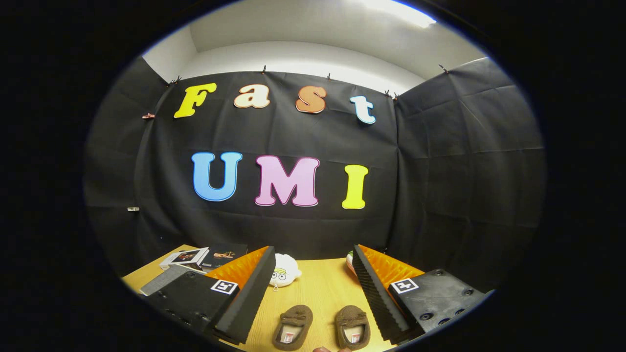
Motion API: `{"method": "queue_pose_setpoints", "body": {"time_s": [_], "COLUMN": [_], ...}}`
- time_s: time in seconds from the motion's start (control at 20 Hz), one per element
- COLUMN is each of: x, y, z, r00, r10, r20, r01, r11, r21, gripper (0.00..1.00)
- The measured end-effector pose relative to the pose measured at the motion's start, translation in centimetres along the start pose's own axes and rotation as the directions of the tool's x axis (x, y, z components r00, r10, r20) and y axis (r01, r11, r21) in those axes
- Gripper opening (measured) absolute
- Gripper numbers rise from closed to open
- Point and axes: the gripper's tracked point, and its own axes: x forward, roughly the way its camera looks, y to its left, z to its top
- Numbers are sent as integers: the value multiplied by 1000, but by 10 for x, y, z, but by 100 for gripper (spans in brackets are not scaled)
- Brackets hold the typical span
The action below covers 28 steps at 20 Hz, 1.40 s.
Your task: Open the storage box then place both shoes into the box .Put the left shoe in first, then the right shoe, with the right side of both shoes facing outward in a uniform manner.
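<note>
The gripper [313, 298] is held spread wide, nothing grasped; two brown shoes [323, 326] are seen side by side on the wooden table [320, 288], between the fingers; a white plush toy [283, 270] lies beyond.

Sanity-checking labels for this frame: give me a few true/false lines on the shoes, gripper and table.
1. Two brown shoes lie side by side on the table between the fingers. True.
2. The gripper is shut on a shoe. False: it is open, touching neither.
3. A white plush toy lies beyond the shoes. True.
4. The shoes are stacked. False: they lie apart.
5. Booklets lie beyond the left finger. True.
</note>
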Motion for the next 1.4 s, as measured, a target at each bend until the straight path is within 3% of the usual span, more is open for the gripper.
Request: {"method": "queue_pose_setpoints", "body": {"time_s": [0.6,0.8,0.95,1.15,1.25,1.4], "x": [0,9,16,29,31,24], "y": [-6,5,21,37,51,81], "z": [-15,-29,-37,-73,-93,-130], "r00": [998,990,974,914,853,729], "r10": [-5,59,144,262,355,507], "r20": [-59,-125,-175,-311,-382,-460], "r01": [7,-59,-135,-217,-256,-280], "r11": [1000,998,989,961,923,834], "r21": [23,6,66,170,287,475], "gripper": [97,97,97,97,98,98]}}
